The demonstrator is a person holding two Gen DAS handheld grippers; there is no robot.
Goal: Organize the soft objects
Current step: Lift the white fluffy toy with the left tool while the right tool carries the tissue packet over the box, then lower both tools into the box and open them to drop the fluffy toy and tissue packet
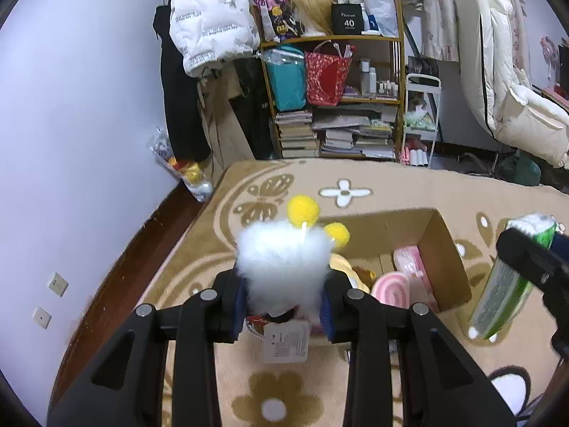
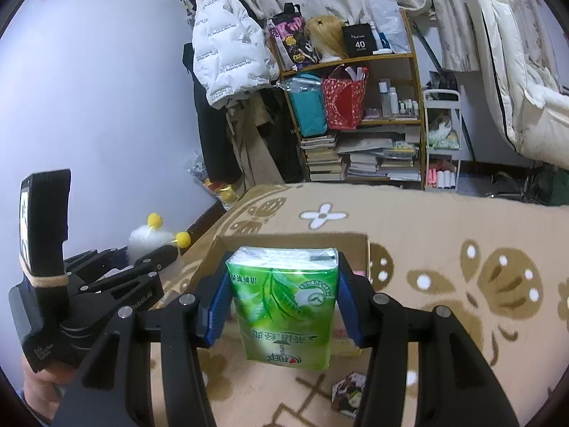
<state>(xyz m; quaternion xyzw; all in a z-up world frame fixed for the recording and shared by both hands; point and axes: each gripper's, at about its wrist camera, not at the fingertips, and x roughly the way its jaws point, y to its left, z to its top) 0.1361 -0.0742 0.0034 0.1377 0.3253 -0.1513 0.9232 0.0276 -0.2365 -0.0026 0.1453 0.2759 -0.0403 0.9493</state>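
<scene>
The left gripper (image 1: 284, 306) squeezes a fluffy white plush toy (image 1: 282, 263), light and squashy; the right gripper (image 2: 282, 302) clamps a green tissue pack (image 2: 284, 299) by its sides, likely soft, above the cardboard box (image 1: 444, 245).

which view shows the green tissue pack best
The right wrist view: the green tissue pack fills the centre, clamped in the right hand-held gripper, its printed front fully readable. The left wrist view catches it only at the right edge, tilted and partly hidden behind that hand-held gripper.
</scene>
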